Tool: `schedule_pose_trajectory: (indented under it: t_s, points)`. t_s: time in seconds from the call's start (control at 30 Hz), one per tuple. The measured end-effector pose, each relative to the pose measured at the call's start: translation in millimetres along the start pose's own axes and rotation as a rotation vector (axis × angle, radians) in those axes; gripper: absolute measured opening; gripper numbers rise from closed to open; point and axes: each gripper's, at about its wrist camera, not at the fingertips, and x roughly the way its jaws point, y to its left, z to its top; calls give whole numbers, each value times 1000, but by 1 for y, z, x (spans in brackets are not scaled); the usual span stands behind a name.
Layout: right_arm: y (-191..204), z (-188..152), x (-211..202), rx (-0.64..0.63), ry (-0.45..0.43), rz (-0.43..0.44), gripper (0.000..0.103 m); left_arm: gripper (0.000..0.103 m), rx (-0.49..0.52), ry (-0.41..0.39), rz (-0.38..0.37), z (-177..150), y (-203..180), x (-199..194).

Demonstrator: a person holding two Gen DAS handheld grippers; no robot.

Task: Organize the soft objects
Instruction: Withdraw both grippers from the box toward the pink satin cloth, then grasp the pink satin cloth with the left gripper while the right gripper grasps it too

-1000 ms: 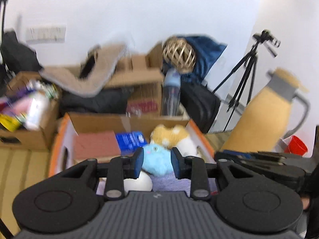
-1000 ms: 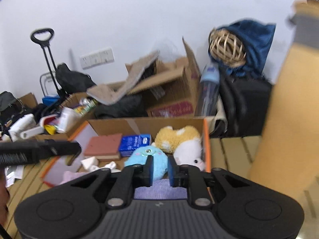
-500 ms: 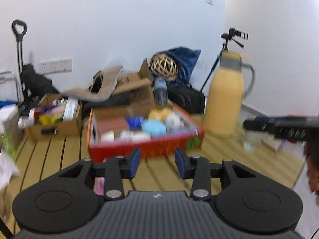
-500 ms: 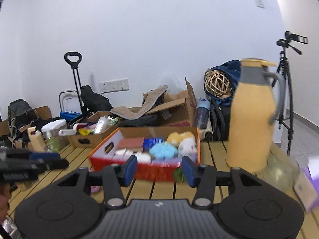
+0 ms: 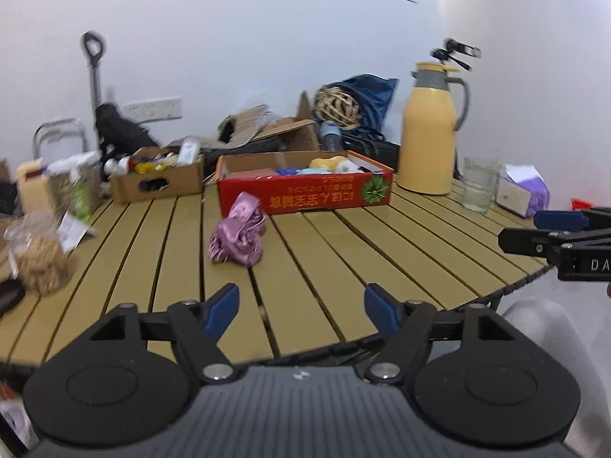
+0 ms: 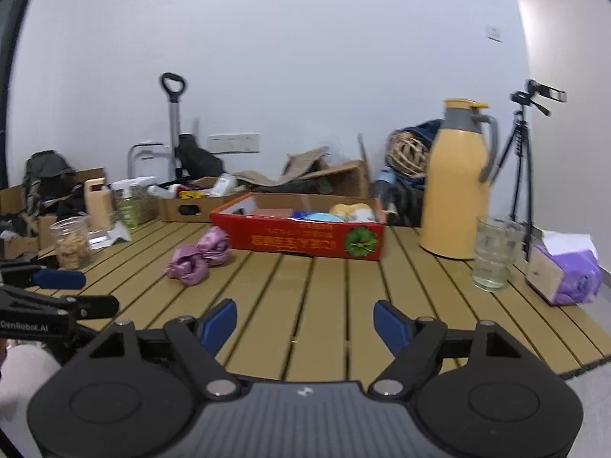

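Left of the fingers in the left wrist view stands a clear jar of beige snacks [image 5: 38, 252]. The left gripper [image 5: 301, 305] has its jaws opening, with nothing between them. Ahead of its left blue finger [image 5: 221, 311] lies a crumpled pink satin cloth [image 5: 238, 234] on the tan slatted table [image 5: 343, 252], touching the red cardboard box [image 5: 305, 191] of soft toys (box farther ahead). The right gripper [image 6: 305, 320] is also opening and empty; beyond its right finger [image 6: 389, 324] stand a yellow thermos jug [image 6: 456, 179] and a clear drinking glass [image 6: 492, 253].
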Motion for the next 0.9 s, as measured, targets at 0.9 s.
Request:
schedule_pose_trajectory:
  t_s: [0.9]
  points:
    - [35,68,223,56,103,197,76,79,-191,118,28,51,82,174]
